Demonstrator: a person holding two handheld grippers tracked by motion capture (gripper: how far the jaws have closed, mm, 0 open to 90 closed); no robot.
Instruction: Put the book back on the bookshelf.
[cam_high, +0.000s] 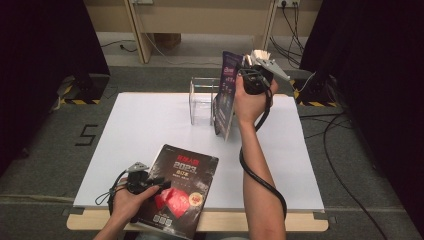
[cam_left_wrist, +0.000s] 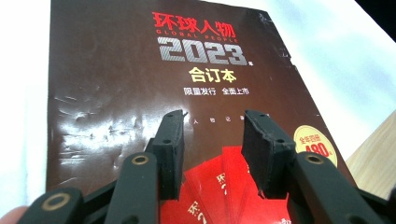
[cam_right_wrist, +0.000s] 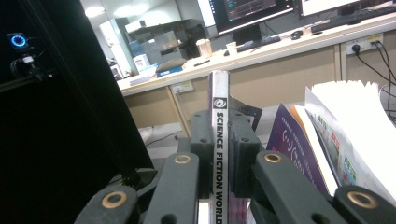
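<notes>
In the high view the right gripper (cam_high: 250, 67) is holding a purple magazine (cam_high: 226, 95) upright above the far edge of the white tabletop (cam_high: 150, 120), just beside a clear acrylic stand (cam_high: 202, 100) that is standing near that edge; the magazine's pages are fanning open below the hand. The right gripper view is showing what the high view is not: the jaws are pinching the magazine (cam_right_wrist: 219, 154) by its spine, closed tight on it, and the spine is reading "SCIENCE FICTION WORLD"; beyond it a desk with monitors (cam_right_wrist: 247, 14) is showing, with loose pages (cam_right_wrist: 355, 126) spreading at the right.

Near the front edge of the tabletop a dark brown magazine (cam_high: 182, 187) is lying flat, overhanging that edge; the left gripper (cam_high: 162, 185) is resting over its left side. The left gripper view is showing its jaws standing partly apart above the cover (cam_left_wrist: 140, 93), gripping nothing, and the print is becoming legible: "环球人物", "GLOBAL PEOPLE", "2023", "合订本", and a yellow badge (cam_left_wrist: 315, 144) with "480".
</notes>
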